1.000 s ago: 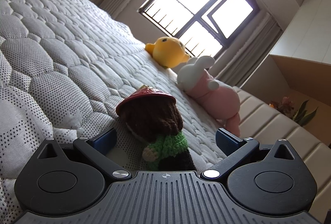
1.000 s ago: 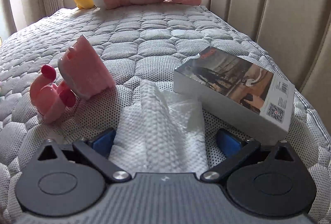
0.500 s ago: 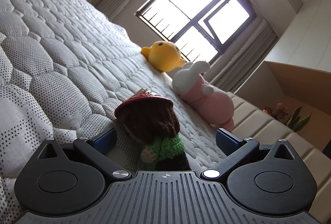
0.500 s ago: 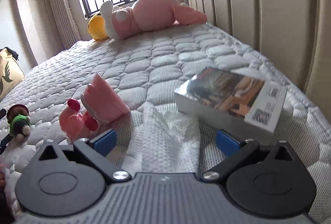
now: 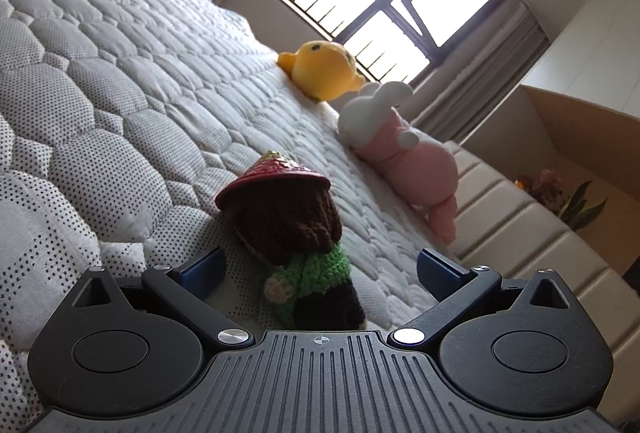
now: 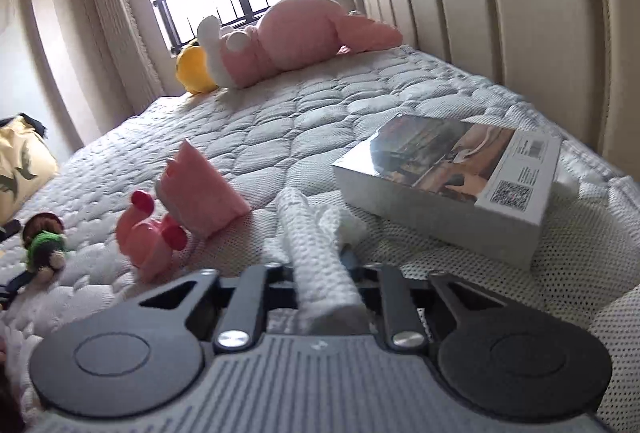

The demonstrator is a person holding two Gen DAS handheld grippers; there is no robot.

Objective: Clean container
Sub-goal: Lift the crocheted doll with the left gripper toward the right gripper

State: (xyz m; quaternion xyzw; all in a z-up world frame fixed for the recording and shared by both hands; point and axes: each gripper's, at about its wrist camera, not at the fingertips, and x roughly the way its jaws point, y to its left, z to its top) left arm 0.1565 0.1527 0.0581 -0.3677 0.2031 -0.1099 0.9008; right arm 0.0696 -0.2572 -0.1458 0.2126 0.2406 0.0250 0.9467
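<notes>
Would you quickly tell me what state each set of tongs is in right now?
Left tongs: open, the crocheted doll between the fingers, not gripped.
Right tongs: shut on the white paper towel.

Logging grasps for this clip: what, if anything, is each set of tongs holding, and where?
The right tongs are shut on the white paper towel, bunched at its near end. The left tongs are open around the knitted doll, holding nothing.

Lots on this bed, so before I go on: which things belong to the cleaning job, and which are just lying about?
Job: white paper towel, pinched in the right gripper; likely the box.

Lying about: crocheted doll, pink toy, pink rabbit plush, yellow plush.
</notes>
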